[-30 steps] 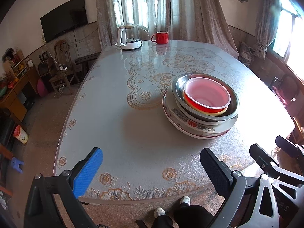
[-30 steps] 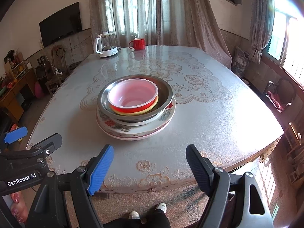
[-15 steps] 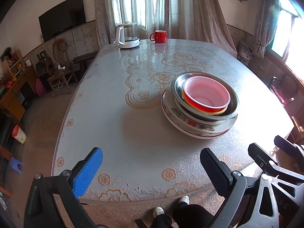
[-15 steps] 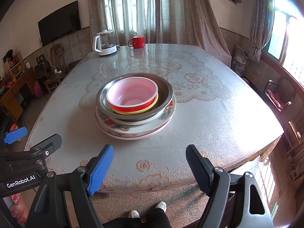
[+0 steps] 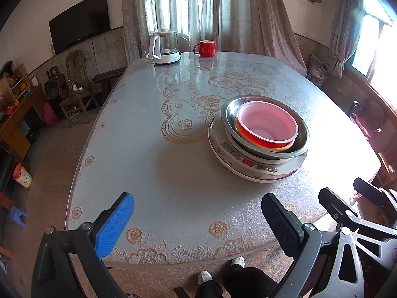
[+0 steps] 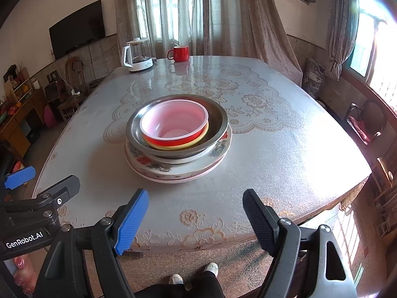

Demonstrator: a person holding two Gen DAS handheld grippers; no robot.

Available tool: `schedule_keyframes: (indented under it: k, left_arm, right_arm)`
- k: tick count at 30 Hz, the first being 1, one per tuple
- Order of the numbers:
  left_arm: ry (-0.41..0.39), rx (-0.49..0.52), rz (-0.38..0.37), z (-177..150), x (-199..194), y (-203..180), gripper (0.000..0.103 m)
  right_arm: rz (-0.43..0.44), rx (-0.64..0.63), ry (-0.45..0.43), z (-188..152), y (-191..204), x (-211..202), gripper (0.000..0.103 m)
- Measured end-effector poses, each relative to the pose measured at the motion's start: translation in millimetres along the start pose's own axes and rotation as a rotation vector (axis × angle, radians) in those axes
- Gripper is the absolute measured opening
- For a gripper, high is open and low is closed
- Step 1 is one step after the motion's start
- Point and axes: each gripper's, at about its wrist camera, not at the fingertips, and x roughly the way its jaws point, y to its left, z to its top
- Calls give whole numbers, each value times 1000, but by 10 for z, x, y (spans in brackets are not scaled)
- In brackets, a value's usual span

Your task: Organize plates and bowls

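Observation:
One stack of dishes stands on the table. At its base is a flowered plate. On the plate sits a steel bowl, and inside that a red bowl with a pale pink inside rests on a yellow rim. My left gripper hangs open over the near table edge, left of the stack, with nothing between its fingers. My right gripper is open too, short of the stack and empty. Each gripper shows at the edge of the other's view.
A glass kettle and a red mug stand at the table's far edge. The person's shoes are under the near edge. A chair stands at the right, a shelf and stools at the left.

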Motion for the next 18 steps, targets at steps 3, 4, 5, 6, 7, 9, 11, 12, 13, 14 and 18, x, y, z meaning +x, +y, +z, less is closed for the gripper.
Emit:
schedule_keyframes:
  k: [3, 4, 5, 6, 7, 9, 11, 12, 13, 14, 18]
  left_arm:
    - [3, 7, -4, 1, 7, -30, 103]
    - [3, 8, -6, 2, 7, -37, 103]
    - [3, 8, -8, 4, 8, -43, 103]
    - [3, 9, -9, 8, 9, -51, 103]
    - [2, 10, -10, 10, 11, -58, 103]
    - [2, 13, -12, 13, 9, -75, 103]
    - [2, 17, -12, 18, 14, -92, 103]
    - [2, 18, -13, 16, 17, -92, 103]
    - [2, 19, -12, 17, 19, -94, 103]
    - [4, 20, -12, 21, 24, -99, 103]
    - [11, 19, -14, 39, 48, -91, 103]
  right_arm:
    - [0, -1, 1, -1, -13, -4, 80]
    - [-2, -2, 3, -2, -15, -4, 80]
    - [-3, -2, 3, -2, -20, -4, 80]
    - [-4, -1, 2, -2, -27, -6, 80]
    - [-4, -1, 2, 1, -36, -7, 80]
    - [-6, 0, 1, 7, -49, -7, 80]
    - [-9, 2, 2, 14, -60, -1, 80]
    - [-9, 3, 3, 12, -64, 0, 80]
    - [-9, 5, 4, 13, -70, 5, 80]
    - [-9, 7, 5, 15, -72, 13, 80]
    - [-11, 10, 4, 29, -77, 26, 80]
